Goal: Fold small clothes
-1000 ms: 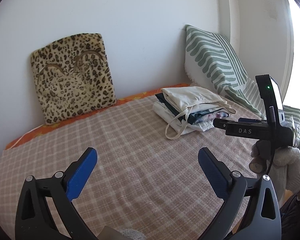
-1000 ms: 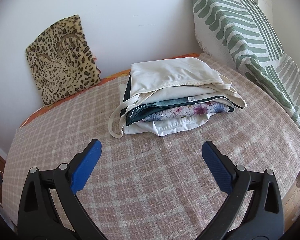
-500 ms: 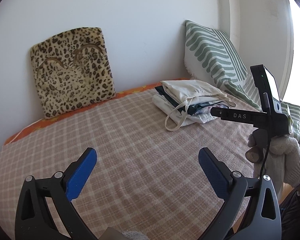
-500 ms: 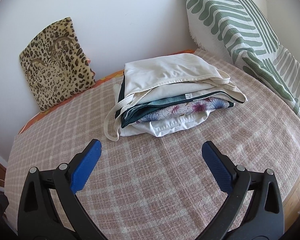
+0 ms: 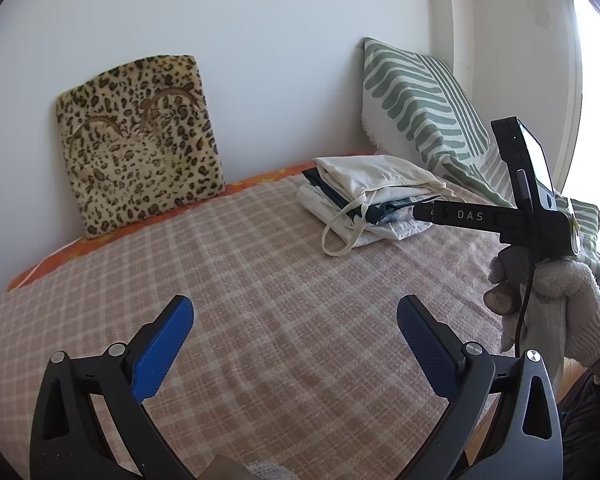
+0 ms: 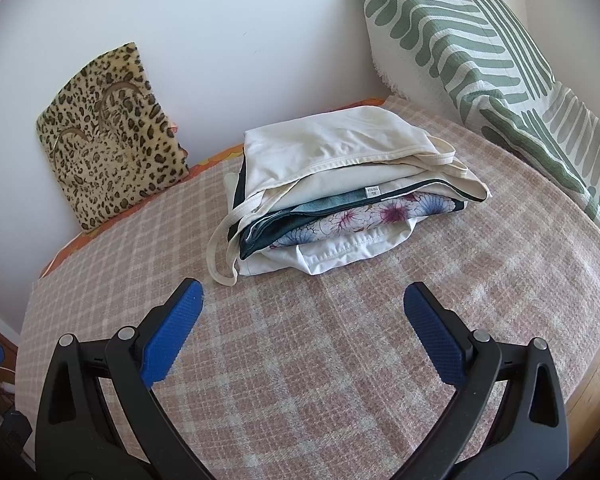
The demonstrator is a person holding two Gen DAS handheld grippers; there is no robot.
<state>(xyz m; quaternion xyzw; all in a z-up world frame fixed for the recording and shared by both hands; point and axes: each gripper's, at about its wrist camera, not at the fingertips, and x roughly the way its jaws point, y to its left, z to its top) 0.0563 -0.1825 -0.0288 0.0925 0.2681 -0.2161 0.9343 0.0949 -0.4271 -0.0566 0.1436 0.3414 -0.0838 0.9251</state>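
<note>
The left gripper [image 5: 294, 330] hovers with its blue-padded jaws spread wide and nothing between them. The right gripper [image 6: 302, 318] is likewise spread wide and empty. In the left wrist view, a gloved right hand [image 5: 548, 304] grips the right tool's handle at far right.

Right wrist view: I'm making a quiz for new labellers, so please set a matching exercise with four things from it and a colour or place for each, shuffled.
Things:
1. leopard cushion
2. striped pillow
3. top garment
4. bottom garment

Descriptions:
A. white, under the flowered one
B. green and cream, at the far right
C. cream, with a strap hanging off the pile
D. propped against the wall on the left

Pairs: 1-D, 2-B, 3-C, 4-A
</note>
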